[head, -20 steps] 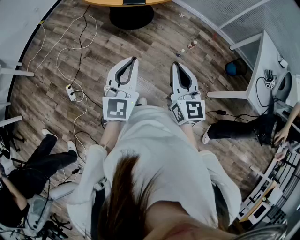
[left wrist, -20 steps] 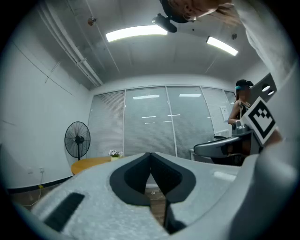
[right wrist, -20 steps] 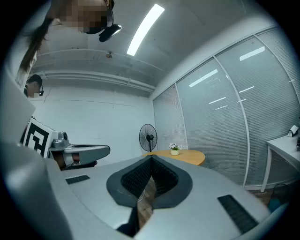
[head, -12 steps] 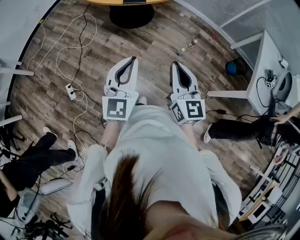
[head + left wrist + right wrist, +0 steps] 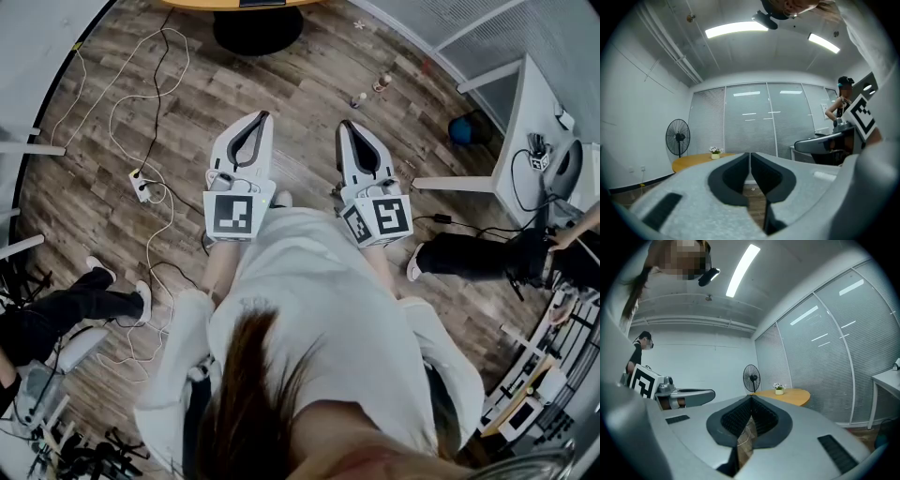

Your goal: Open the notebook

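No notebook shows in any view. In the head view my left gripper (image 5: 264, 116) and right gripper (image 5: 345, 124) are held side by side, level, in front of the person's body and above the wooden floor. Both have their jaws together with nothing between them. In the left gripper view the left gripper (image 5: 750, 155) has its dark pads meeting at the tip. The right gripper view shows the right gripper (image 5: 751, 399) shut the same way. Each looks across the room at a round wooden table (image 5: 696, 160) with a small flower pot (image 5: 779, 389) on it.
White cables and a power strip (image 5: 141, 185) lie on the floor to the left. The round table's black base (image 5: 251, 33) is ahead. A white desk (image 5: 530, 141) and a blue ball (image 5: 462, 133) stand to the right. Seated people's legs (image 5: 70, 307) flank both sides. A fan (image 5: 677, 138) stands by the wall.
Both grippers stay where they were, shut. The seated person at the left has shifted their legs and drawn back toward the frame's edge.
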The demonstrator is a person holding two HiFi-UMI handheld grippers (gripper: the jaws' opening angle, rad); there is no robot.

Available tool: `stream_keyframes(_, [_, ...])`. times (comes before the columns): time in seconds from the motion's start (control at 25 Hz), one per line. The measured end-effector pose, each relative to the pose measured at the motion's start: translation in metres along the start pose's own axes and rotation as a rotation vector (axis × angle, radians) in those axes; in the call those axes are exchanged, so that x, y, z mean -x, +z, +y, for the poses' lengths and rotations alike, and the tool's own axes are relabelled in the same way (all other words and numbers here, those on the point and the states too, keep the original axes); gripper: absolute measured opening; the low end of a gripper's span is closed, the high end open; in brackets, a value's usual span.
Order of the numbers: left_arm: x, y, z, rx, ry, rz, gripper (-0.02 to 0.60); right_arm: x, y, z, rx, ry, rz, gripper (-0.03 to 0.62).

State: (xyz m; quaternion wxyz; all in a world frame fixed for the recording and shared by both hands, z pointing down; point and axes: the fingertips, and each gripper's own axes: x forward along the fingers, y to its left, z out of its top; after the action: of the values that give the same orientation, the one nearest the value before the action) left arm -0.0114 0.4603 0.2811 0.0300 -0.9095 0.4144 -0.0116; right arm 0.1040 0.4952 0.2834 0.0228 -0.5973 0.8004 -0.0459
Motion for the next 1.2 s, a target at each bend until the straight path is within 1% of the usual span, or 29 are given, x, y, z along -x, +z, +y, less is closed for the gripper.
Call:
stream_keyframes(0.04, [-0.002,-0.002,-0.001,-0.001,-0.012,0.008,0.043,0.0,-0.001,0.0,-0.005,0.007,0.001,0.002])
stream_keyframes(0.08, [-0.003,-0.004,-0.002,0.006,-0.028,0.017,0.161,0.0,-0.002,0.0,-0.006,0.01,0.005,0.002])
stream_keyframes(0.12, [-0.005,-0.006,-0.002,0.015,-0.041,0.024,0.172,0.0,-0.003,0.0,-0.006,0.011,0.008,0.002])
stream_keyframes(0.36, [-0.011,-0.01,0.005,0.014,-0.05,0.033,0.131,-0.009,-0.01,0.001,-0.008,0.003,0.035,0.002])
stream_keyframes(0.6, [-0.033,-0.023,0.031,0.043,-0.069,0.064,0.123,-0.043,-0.018,-0.006,-0.025,-0.035,0.063,0.002])
stream_keyframes(0.72, [-0.049,-0.027,0.053,0.057,-0.077,0.069,0.118,-0.069,-0.018,-0.01,-0.029,-0.055,0.073,0.002])
stream_keyframes(1.0, [-0.093,-0.012,0.116,0.024,-0.112,0.043,0.109,-0.14,0.004,-0.015,0.0,-0.081,0.074,0.002])
stream_keyframes(1.2, [-0.116,-0.011,0.154,0.019,-0.12,0.03,0.106,-0.176,0.006,-0.012,-0.01,-0.108,0.057,0.002])
